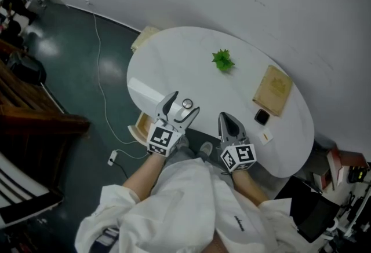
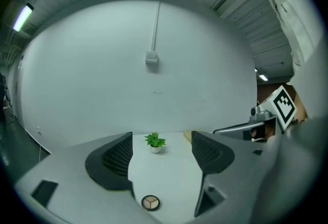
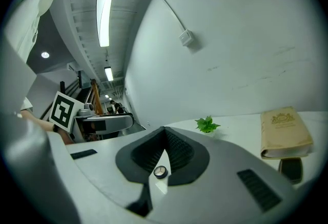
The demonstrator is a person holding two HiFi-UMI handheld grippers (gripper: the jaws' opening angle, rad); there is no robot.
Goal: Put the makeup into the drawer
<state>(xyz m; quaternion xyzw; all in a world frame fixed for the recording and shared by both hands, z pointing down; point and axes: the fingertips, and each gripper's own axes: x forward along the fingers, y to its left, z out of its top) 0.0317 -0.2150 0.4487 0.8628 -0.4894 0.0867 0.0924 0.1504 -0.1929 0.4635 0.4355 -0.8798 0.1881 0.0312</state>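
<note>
A small round makeup compact (image 1: 186,103) lies on the white oval table (image 1: 174,55), close to its near edge. My left gripper (image 1: 182,107) is open and hovers over it. In the left gripper view the compact (image 2: 150,202) sits on the table low between the two spread jaws of the left gripper (image 2: 162,148), touching neither. My right gripper (image 1: 224,118) is to the right at the table's edge, jaws shut with nothing held. Through the right gripper (image 3: 164,131) I glimpse the compact (image 3: 160,171) below its closed jaws. A tan drawer (image 1: 141,124) juts out under the table's left edge.
A small green potted plant (image 1: 222,61) stands mid-table. At the right lie a tan book (image 1: 272,90), a black flat item (image 1: 261,117) and a small white piece (image 1: 265,137). A white cable (image 1: 99,81) trails on the dark floor at the left.
</note>
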